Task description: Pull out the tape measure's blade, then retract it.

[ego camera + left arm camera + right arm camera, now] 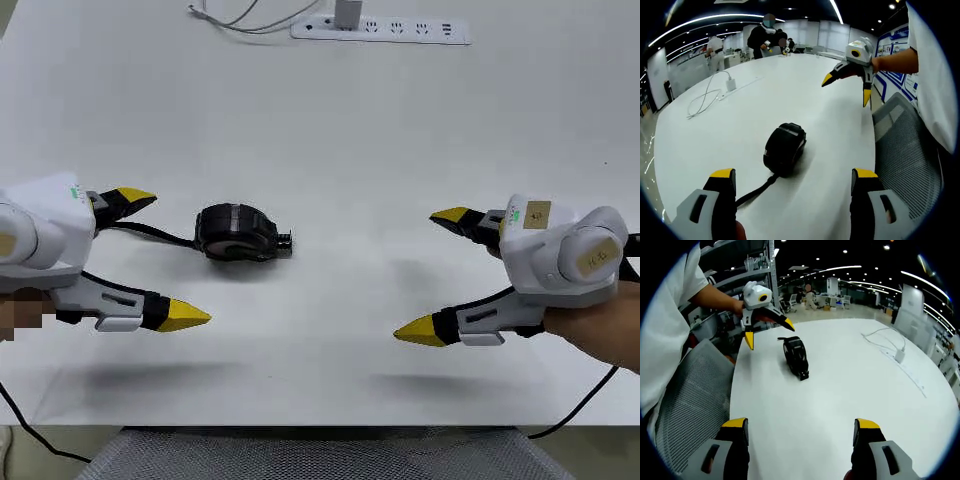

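Tape measure [236,232] untouched; right hand-held gripper [414,275] label [537,213] illegible.

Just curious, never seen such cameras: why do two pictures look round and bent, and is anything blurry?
Head view: straight lines, bright light, faint shadows on the table under the left claw and right claw. Left gripper view, right gripper view: fisheye curves the table edge, ceiling lights streak, tape measure sharp.

White table [330,130]: black tape measure [237,232] near middle, strap [150,233] trailing left; power strip [380,28], white cable [240,15] at far edge.
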Motion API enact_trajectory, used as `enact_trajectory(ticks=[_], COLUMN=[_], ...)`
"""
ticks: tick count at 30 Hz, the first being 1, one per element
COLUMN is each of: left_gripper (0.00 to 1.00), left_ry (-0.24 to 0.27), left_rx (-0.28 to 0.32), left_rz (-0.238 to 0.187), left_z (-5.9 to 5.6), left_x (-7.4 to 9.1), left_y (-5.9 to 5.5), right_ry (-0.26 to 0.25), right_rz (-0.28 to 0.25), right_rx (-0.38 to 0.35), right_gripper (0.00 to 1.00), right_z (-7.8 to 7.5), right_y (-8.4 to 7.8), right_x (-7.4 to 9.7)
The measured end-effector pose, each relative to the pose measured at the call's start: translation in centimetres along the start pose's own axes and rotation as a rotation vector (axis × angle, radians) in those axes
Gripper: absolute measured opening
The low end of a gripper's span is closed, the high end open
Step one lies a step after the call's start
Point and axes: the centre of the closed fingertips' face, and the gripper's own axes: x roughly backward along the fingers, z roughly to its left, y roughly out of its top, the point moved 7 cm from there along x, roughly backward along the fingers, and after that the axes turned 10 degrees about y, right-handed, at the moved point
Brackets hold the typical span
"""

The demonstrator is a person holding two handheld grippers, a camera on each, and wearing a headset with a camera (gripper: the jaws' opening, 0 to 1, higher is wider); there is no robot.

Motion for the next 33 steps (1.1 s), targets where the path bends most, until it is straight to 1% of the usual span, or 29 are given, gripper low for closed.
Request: enact_trajectory(ticks=[6,8,12,16,21,27,29,33], left_gripper=[0.90,0.86,0.81,0.76,0.73,0.67,0.66,0.59], left_ry=[-0.016,-0.024,-0.025,-0.026,-0.029,-0.042,-0.028,-0.035], left_rx=[-0.025,-0.041,-0.065,-0.088,-0.107,-0.132,-0.152,-0.159], left_rz=[0.010,0.019,0.030,0.051,0.068,0.088,0.094,0.095], left_z=[0.4,0.6,0.9,1.3,1.6,1.9,2.1,2.4], left_x=[-0.8,-1.0,-1.5,-2.1,-2.7,-3.3,-3.5,-3.8], left_y=[0.1,0.1,0.2,0.3,0.5,0.5,0.5,0.6], right_ry=[0.008,0.012,0.019,0.026,0.025,0.024,0.022,0.022], right_rz=[0.005,0.008,0.017,0.024,0.018,0.018,0.018,0.025], right_rx=[0.016,0.023,0.037,0.046,0.048,0.049,0.049,0.053], right_gripper=[0.84,0.84,0.84,0.83,0.83,0.84,0.84,0.84], right_z=[-0.7,-0.9,-1.1,-1.3,-1.4,-1.6,-1.7,-1.9], right_y=[0.5,0.7,1.0,1.2,1.6,1.7,1.7,1.6], right_x=[-0.4,-0.6,-0.9,-1.1,-1.2,-1.4,-1.4,-1.6])
